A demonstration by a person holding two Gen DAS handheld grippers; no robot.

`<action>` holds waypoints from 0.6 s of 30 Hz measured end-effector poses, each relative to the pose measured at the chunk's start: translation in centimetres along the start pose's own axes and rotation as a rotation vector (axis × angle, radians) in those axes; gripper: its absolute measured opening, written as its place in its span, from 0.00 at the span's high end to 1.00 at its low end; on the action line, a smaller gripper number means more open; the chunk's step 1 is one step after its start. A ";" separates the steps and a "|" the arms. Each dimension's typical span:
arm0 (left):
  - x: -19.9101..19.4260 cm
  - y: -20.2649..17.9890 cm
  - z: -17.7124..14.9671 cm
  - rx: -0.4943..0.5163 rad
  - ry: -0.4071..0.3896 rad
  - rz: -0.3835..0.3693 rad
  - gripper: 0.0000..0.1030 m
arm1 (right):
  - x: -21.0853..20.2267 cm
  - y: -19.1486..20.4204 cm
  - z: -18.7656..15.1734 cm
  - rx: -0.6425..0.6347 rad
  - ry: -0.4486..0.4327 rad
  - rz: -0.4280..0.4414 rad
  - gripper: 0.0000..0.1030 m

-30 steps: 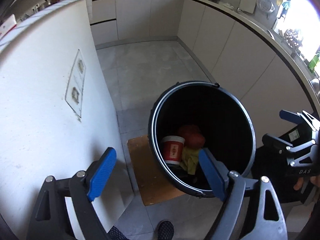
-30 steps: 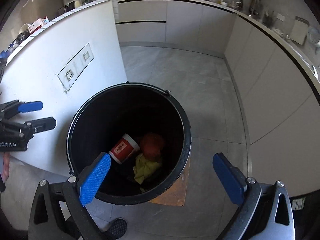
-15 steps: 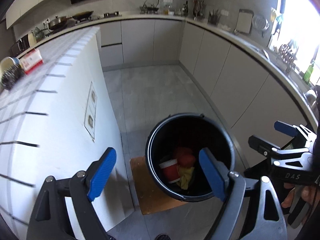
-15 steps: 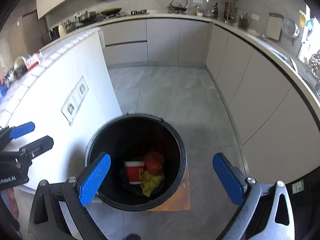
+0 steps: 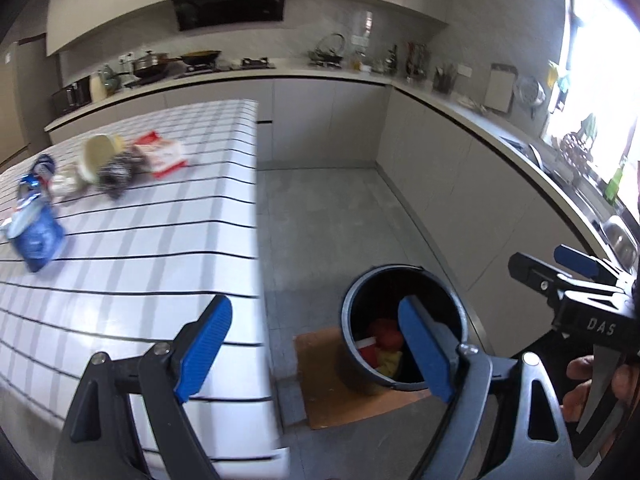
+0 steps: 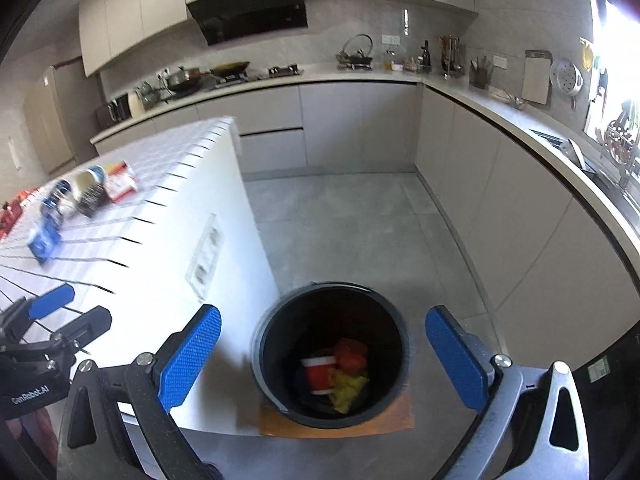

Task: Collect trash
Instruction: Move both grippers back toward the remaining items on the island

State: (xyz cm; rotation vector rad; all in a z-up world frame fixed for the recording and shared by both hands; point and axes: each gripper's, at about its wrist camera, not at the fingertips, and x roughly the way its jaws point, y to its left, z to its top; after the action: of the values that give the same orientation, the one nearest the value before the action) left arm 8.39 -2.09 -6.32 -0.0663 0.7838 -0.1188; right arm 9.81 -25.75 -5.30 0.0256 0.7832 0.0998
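Observation:
A black bin (image 6: 276,376) (image 5: 352,304) stands on the floor beside the white tiled island (image 5: 132,240) (image 6: 160,248). Inside it lie a red-and-white cup (image 6: 318,374), a red ball-like item (image 6: 351,356) and a yellow wrapper (image 6: 348,388). My left gripper (image 5: 316,348) is open and empty, high above the island's corner and the bin. My right gripper (image 6: 324,360) is open and empty too, over the bin. On the island top lie a blue packet (image 5: 34,236), a red-and-white box (image 5: 160,154), a dark crumpled item (image 5: 116,172) and a pale cup (image 5: 94,156).
A brown board (image 6: 400,412) lies under the bin. Grey cabinets with a counter (image 6: 520,128) run along the back and right walls, with pots and utensils on top. Grey floor (image 6: 344,224) stretches between island and cabinets. The other gripper shows at each view's edge, with a hand (image 5: 580,384) on it.
Both grippers have risen and tilted up away from the bin, which now looks smaller and lower. The island top and its litter have come into view. Both stayed open.

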 end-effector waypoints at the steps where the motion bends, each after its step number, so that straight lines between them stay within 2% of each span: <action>1: -0.4 0.6 0.0 -0.008 -0.005 0.006 0.16 | -0.2 0.7 0.1 0.000 -0.005 0.012 0.00; 12: -5.6 10.0 -0.8 -0.099 -0.073 0.106 0.14 | -1.8 11.7 0.8 -0.109 -0.008 0.080 0.00; 18: -7.8 15.8 -1.5 -0.160 -0.096 0.175 0.13 | -1.7 17.2 2.0 -0.140 -0.019 0.168 0.00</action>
State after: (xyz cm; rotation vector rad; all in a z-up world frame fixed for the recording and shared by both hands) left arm 3.18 14.52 -3.54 -0.1533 0.6988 0.1127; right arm 8.60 -8.79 -1.66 -0.0399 0.7524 0.3132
